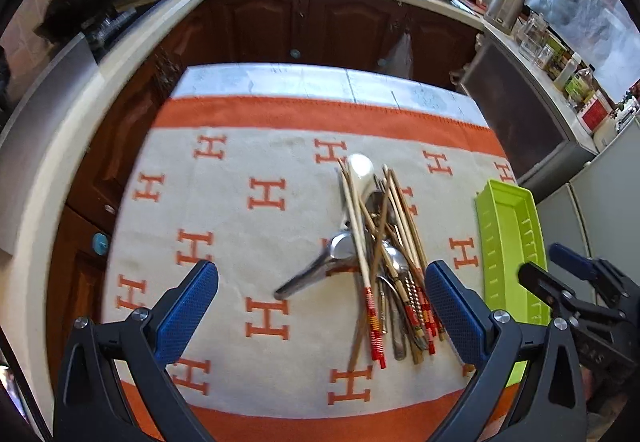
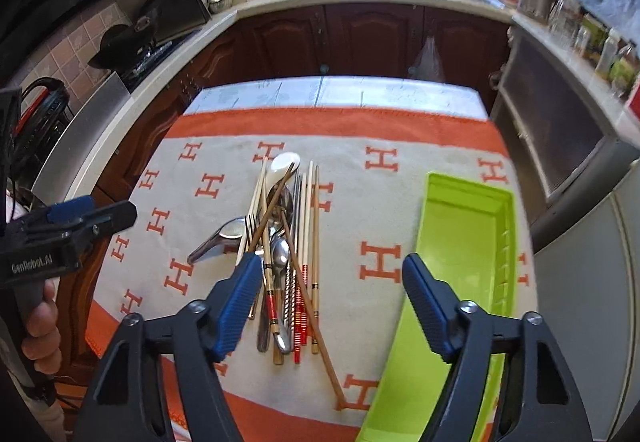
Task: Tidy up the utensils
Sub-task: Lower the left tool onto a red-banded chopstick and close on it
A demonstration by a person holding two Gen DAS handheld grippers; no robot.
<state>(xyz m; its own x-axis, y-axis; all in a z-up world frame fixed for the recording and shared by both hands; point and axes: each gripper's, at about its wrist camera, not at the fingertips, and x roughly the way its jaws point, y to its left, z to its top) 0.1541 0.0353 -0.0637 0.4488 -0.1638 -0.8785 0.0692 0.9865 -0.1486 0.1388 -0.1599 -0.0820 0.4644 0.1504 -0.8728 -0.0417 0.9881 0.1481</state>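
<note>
Utensils (image 2: 280, 254), tangled chopsticks and slippery metal spoons, are lying mid-worktop beside a green tray (image 2: 468, 242). Both hand-held grippers (image 1: 320, 306) (image 2: 332, 306) are hovering released; patterned handle ends look easiest to pinch.

Left gripper (image 1: 320, 306): blue pads spread wide, nothing between them; held above the cloth
Utensil pile (image 1: 380, 262): chopsticks, metal spoons and a white spoon heaped together, just ahead of the pads
Green tray (image 1: 508, 238): right of the pile, seemingly empty
Right gripper (image 1: 560, 274): over the tray's near end
Cloth (image 1: 240, 201): cream, orange H marks
</note>
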